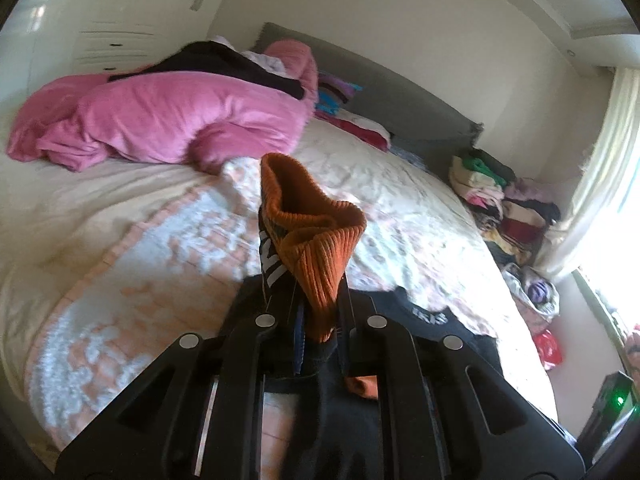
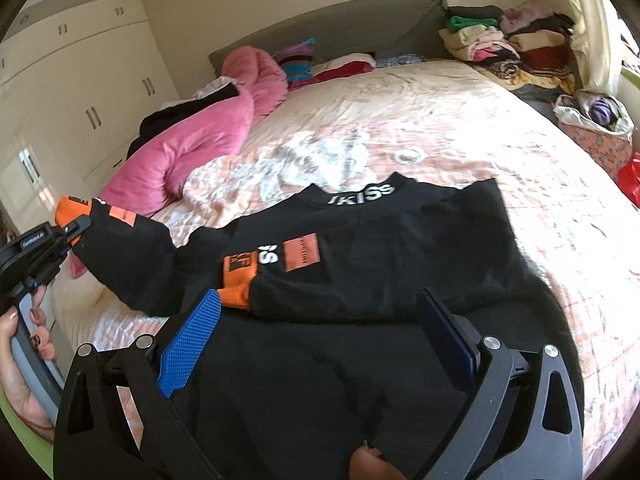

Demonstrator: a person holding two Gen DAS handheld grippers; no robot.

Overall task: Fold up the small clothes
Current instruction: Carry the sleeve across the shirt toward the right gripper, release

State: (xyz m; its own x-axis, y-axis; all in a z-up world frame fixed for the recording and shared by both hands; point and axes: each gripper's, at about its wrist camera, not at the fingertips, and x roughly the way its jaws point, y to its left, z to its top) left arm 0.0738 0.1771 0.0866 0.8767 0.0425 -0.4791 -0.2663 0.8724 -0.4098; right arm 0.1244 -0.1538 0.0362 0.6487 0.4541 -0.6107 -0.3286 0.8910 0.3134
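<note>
Black sweater (image 2: 360, 264) with orange cuffs, spread flat on the bed (image 2: 460, 128), neck end with white letters toward the headboard. One sleeve already laid across the chest, its orange cuff (image 2: 236, 294) near the blue pad of the right gripper (image 2: 320, 332). Right gripper low over the bottom part of the sweater, fingers (image 2: 192, 340) wide apart, nothing pinched between them. Other sleeve pulled out to the side and lifted off the bed. Left gripper (image 1: 316, 312) squeezed tight on that sleeve's orange cuff (image 1: 316, 240), cuff sticking up past the fingertips. Left hand (image 2: 28, 344) around the handle, seen at the edge of the right wrist view. Big pink blanket (image 1: 168, 116) bunched up on the far side of the bed, some dark cloth lying on top of it. Folded clothes (image 2: 504, 44) piled up in the corner by the headboard. Box with a flower pattern (image 2: 600, 144) on the floor next to the bed, lined with a pale bag, something purple bundled inside. Red bag (image 2: 630, 178) just beside the box, what is in it too hard to see.
</note>
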